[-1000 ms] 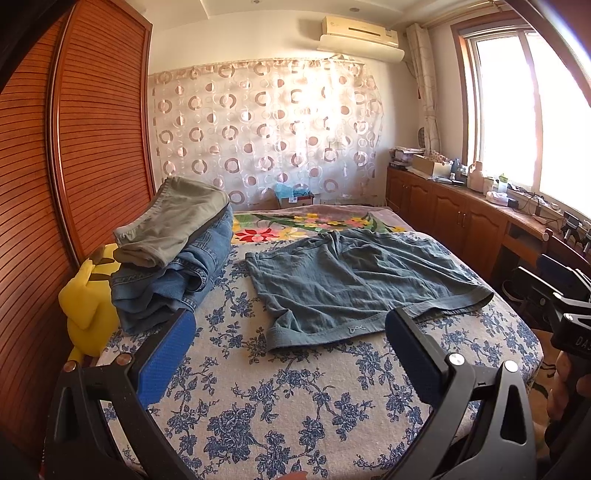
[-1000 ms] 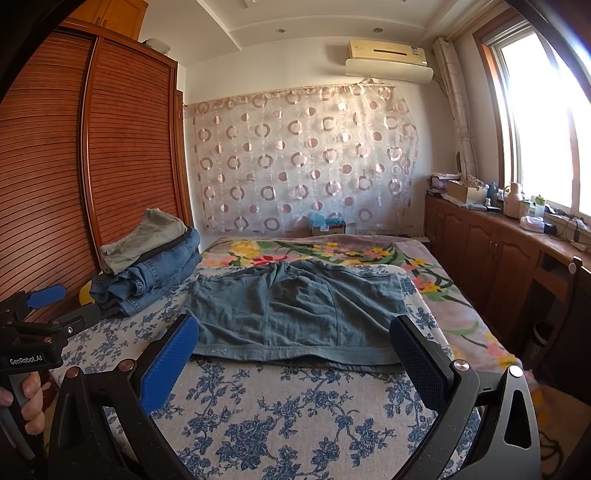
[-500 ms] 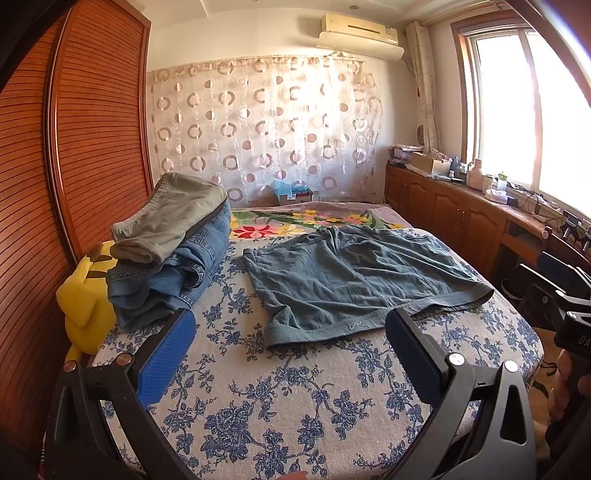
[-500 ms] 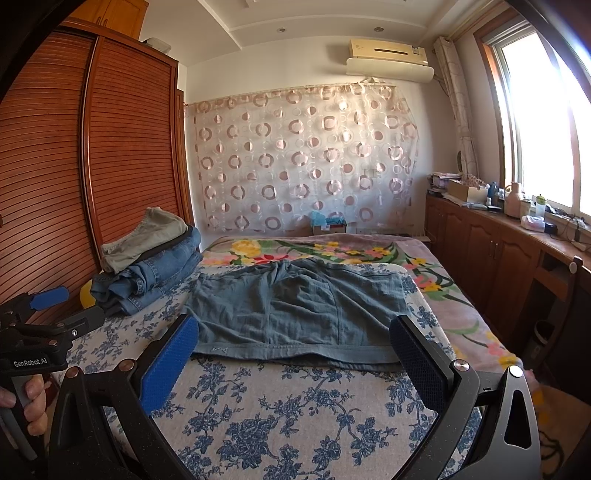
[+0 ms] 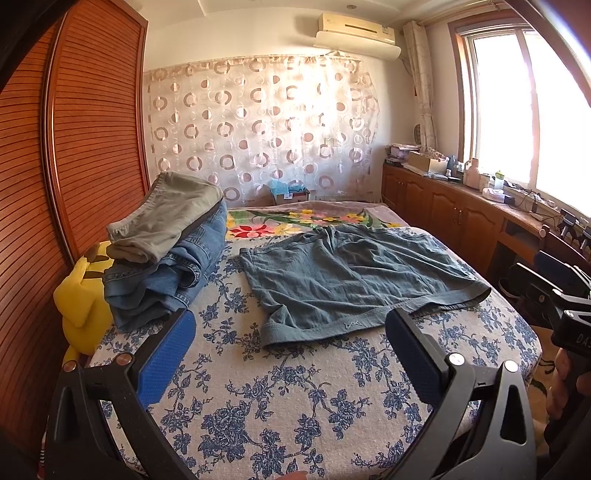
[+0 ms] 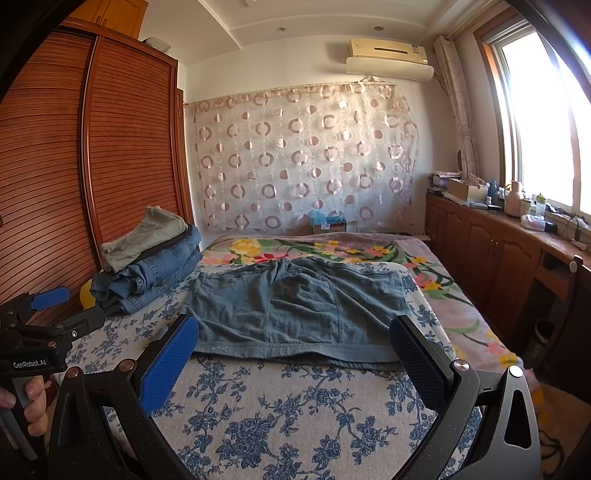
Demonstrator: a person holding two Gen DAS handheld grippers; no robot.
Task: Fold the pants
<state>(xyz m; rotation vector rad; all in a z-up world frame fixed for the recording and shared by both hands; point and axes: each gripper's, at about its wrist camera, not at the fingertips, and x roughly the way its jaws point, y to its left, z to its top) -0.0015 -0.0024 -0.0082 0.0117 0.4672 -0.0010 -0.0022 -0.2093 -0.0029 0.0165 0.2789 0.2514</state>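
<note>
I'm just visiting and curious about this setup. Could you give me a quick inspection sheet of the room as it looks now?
Surface: bed with blue-flowered cover.
Job's things: blue-grey pants spread flat, unfolded.
Clutter: stack of folded clothes, yellow plush toy beside it.
Grippers: left gripper and right gripper both open, empty, short of the pants.
Cables: some on the window counter.
Surroundings: wooden wardrobe, circle-patterned curtain, air conditioner, bright window.
</note>
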